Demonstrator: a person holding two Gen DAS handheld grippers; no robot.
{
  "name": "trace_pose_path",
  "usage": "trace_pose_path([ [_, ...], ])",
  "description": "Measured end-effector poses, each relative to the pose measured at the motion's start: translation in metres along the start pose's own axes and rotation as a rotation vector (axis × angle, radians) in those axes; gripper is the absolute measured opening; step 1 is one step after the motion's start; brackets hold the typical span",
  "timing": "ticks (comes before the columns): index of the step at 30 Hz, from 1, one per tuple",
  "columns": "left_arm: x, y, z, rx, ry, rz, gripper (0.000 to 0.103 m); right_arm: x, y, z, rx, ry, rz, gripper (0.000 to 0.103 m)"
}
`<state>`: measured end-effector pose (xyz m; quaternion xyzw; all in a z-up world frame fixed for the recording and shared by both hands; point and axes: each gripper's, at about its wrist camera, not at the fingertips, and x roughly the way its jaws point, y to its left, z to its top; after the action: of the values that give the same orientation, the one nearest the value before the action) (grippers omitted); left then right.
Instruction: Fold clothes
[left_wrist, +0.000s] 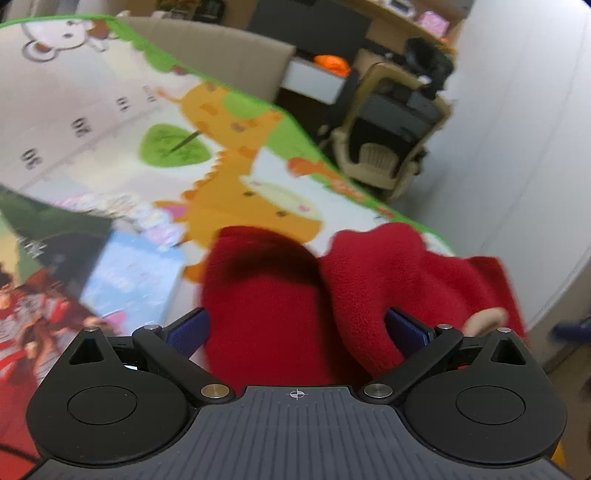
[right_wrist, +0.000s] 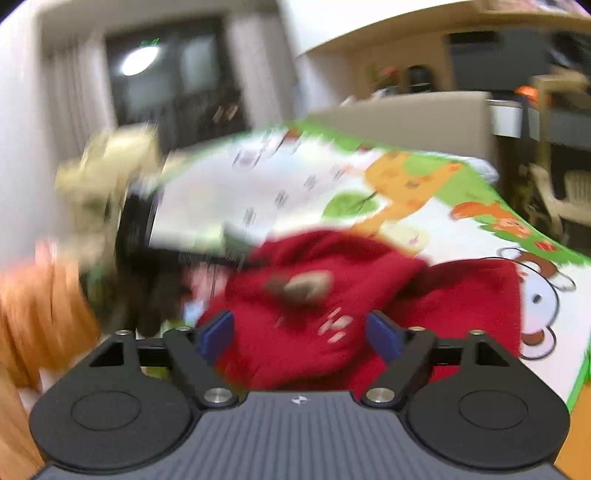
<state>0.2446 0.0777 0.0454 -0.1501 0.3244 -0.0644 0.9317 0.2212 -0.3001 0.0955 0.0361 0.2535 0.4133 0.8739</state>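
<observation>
Two hand-held grippers are out over a cartoon play mat (left_wrist: 110, 110) with a green border, giraffe and leaf printed on it. The left hand-held gripper (left_wrist: 297, 328) has its blue pads (left_wrist: 190, 326) spread wide, and a bunched red fleece garment (left_wrist: 280, 295) sits in the gap between them; the cloth fills the space, but the pads stand apart from each other and do not press together, so I would call it released. The fleece lies heaped on the mat, its folds running from the centre toward 3 o'clock in the left wrist view, near the mat's green edge. A pale tan patch (left_wrist: 485, 319) shows on the garment just beside the right pad.

The right hand-held gripper (right_wrist: 300, 334) is likewise spread, its blue pads (right_wrist: 218, 332) either side of the same red fleece garment (right_wrist: 314, 295). That view is badly blurred, so whether the pads touch the cloth I cannot tell. A brownish patch (right_wrist: 306, 286) shows on the fleece at about 12 o'clock from the gripper.

At 9 o'clock in the left wrist view, a picture book (left_wrist: 122, 277) lies on the mat, a blue page showing. At 1 o'clock past the mat stands a beige chair (left_wrist: 391, 140); what is stacked on it is too dim to name.
</observation>
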Motion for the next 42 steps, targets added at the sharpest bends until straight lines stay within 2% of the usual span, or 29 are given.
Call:
trace_pose_path([
  [3, 0.000, 0.011, 0.000, -0.033, -0.004, 0.052, 0.103, 0.013, -0.029, 0.002, 0.205, -0.019, -0.031, 0.081],
  [6, -0.015, 0.009, 0.003, -0.070, -0.058, 0.004, 0.103, 0.044, -0.042, -0.016, 0.352, 0.031, -0.011, 0.080],
  [8, -0.026, 0.005, 0.011, -0.092, -0.099, -0.063, 0.103, 0.063, -0.042, -0.030, 0.417, 0.062, 0.034, 0.076],
  [11, -0.032, 0.005, 0.023, -0.190, -0.068, -0.220, 0.103, 0.073, -0.030, -0.042, 0.400, 0.063, 0.045, 0.068],
  [13, -0.024, 0.001, 0.025, -0.210, -0.032, -0.244, 0.103, 0.072, -0.023, -0.046, 0.382, 0.061, 0.051, 0.053],
  [14, -0.019, -0.001, 0.024, -0.207, -0.017, -0.237, 0.102, 0.071, -0.023, -0.048, 0.399, 0.062, 0.065, 0.051],
  [16, -0.007, -0.006, 0.019, -0.196, 0.004, -0.206, 0.091, 0.066, -0.025, -0.050, 0.431, 0.062, 0.095, 0.048],
  [17, 0.000, -0.007, 0.016, -0.202, 0.018, -0.202, 0.067, 0.062, -0.026, -0.052, 0.446, 0.063, 0.111, 0.048],
  [18, 0.007, -0.006, 0.013, -0.228, 0.039, -0.219, 0.054, 0.060, -0.027, -0.054, 0.461, 0.069, 0.132, 0.048],
  [21, 0.019, -0.005, 0.011, -0.292, 0.060, -0.287, 0.052, 0.058, -0.028, -0.063, 0.497, 0.083, 0.177, 0.049],
  [23, 0.024, -0.007, 0.015, -0.317, 0.056, -0.342, 0.042, 0.066, -0.029, -0.064, 0.521, 0.079, 0.165, 0.049],
  [24, 0.023, -0.008, 0.018, -0.349, 0.045, -0.393, 0.039, 0.069, -0.030, -0.065, 0.528, 0.075, 0.156, 0.048],
  [26, 0.019, -0.007, 0.027, -0.439, 0.015, -0.531, 0.036, 0.064, -0.027, -0.050, 0.462, 0.024, 0.101, 0.036],
  [28, 0.012, -0.006, 0.031, -0.503, -0.019, -0.644, 0.036, 0.054, -0.024, -0.029, 0.362, -0.045, 0.044, 0.034],
  [30, 0.007, -0.002, 0.029, -0.539, -0.046, -0.714, 0.036, 0.033, -0.023, -0.011, 0.276, -0.118, 0.013, 0.033],
  [32, 0.010, 0.006, 0.016, -0.555, -0.030, -0.690, 0.039, 0.020, -0.021, -0.001, 0.195, -0.134, -0.047, 0.033],
  [34, 0.015, 0.013, -0.001, -0.540, 0.014, -0.591, 0.044, 0.023, -0.023, -0.008, 0.161, -0.054, -0.109, 0.033],
  [35, 0.013, 0.014, -0.007, -0.495, 0.026, -0.546, 0.050, 0.026, -0.025, -0.015, 0.153, 0.000, -0.134, 0.033],
  [37, 0.009, 0.015, -0.019, -0.403, 0.049, -0.457, 0.051, 0.038, -0.024, -0.036, 0.149, 0.106, -0.148, 0.033],
  [38, 0.006, 0.014, -0.023, -0.356, 0.054, -0.419, 0.052, 0.040, -0.022, -0.044, 0.143, 0.116, -0.150, 0.033],
  [40, -0.013, 0.006, -0.015, -0.260, -0.002, -0.383, 0.054, 0.042, -0.015, -0.053, 0.121, 0.112, -0.159, 0.033],
  [42, -0.036, -0.006, 0.002, -0.183, -0.098, -0.391, 0.056, 0.050, -0.012, -0.051, 0.124, 0.106, -0.154, 0.033],
])
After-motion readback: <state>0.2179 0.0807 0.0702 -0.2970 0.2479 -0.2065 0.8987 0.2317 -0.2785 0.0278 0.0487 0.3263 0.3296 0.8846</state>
